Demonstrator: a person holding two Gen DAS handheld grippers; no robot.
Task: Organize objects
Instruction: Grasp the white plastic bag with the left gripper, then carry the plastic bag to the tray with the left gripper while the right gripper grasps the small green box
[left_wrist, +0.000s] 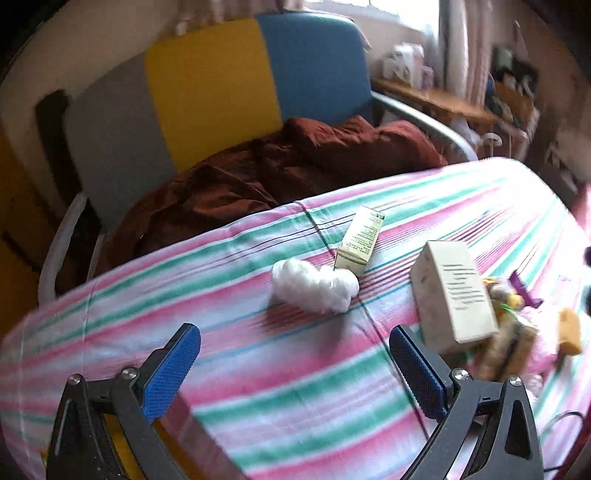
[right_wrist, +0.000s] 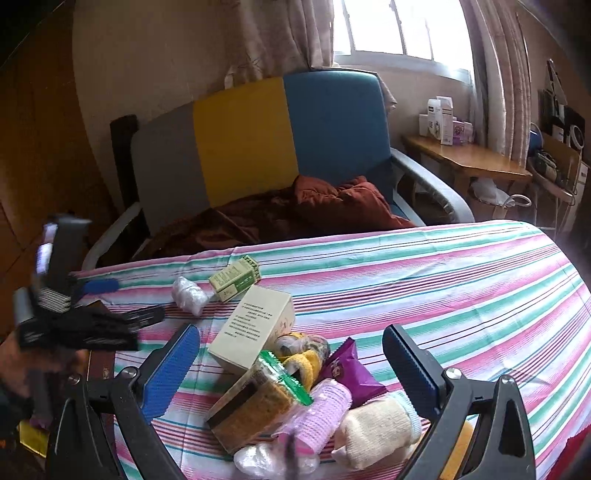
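Although the striped bed (right_wrist: 443, 280) carries everything to be sorted, nothing on it looks arranged yet, so the task seems barely begun. Largest in the loose heap near the right tool (right_wrist: 291, 373) is the tall cream box (right_wrist: 255, 325), leaning on a cracker packet (right_wrist: 255, 402), a pink roll (right_wrist: 325, 410), a cream sock (right_wrist: 376, 428) and a purple sachet (right_wrist: 347, 365). Well apart, toward the bed's far edge, the green box (left_wrist: 360, 236) lies touching the white plastic wad (left_wrist: 314, 284). Both the right tool and the left tool (left_wrist: 295, 362) hang wide apart above the sheet, gripping nothing. Grouping the boxes and separating the soft items all appears left to do.
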